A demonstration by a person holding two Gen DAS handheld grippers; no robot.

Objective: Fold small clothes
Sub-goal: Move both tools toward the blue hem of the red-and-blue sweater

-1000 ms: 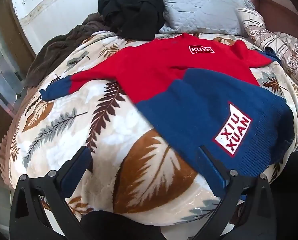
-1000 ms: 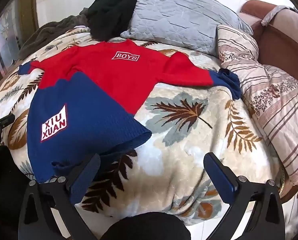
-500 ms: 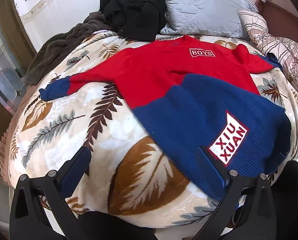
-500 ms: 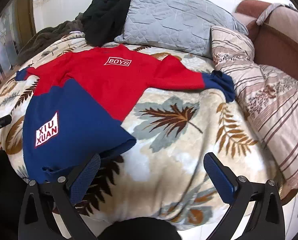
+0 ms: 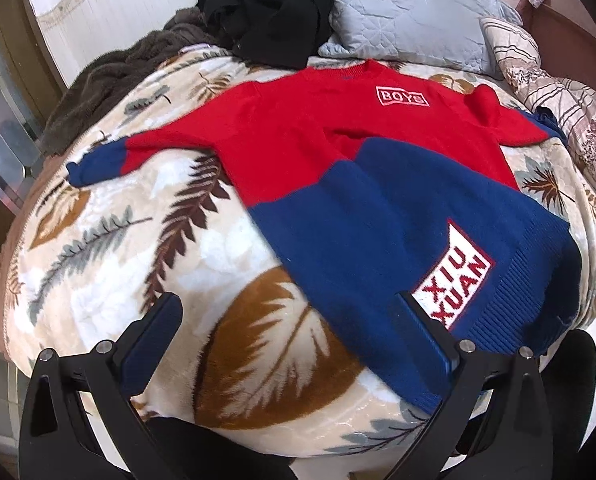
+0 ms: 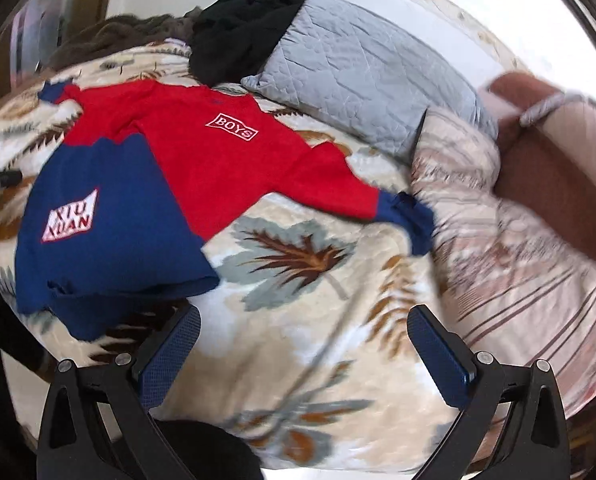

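A small red and blue sweater (image 5: 362, 184) lies flat, front up, on a leaf-print blanket (image 5: 145, 240), both sleeves spread out. It bears a "BOYS" patch and a "XIU XUAN" patch. It also shows in the right wrist view (image 6: 185, 176). My left gripper (image 5: 287, 320) is open and empty, near the sweater's lower left hem corner, its right finger over the blue hem. My right gripper (image 6: 304, 332) is open and empty above the blanket, to the right of the hem; the blue-cuffed right sleeve (image 6: 406, 216) lies ahead of it.
A grey quilted pillow (image 5: 410, 12) and a black garment (image 5: 265, 4) lie at the head of the bed. A dark brown blanket (image 5: 109, 76) is at the far left. A striped quilt (image 6: 510, 264) and a brown headboard or sofa (image 6: 558, 168) are at the right.
The right gripper has swung to the right and forward, toward the right sleeve side; its view is blurred. The left gripper has shifted slightly left along the hem. The sweater has not moved.
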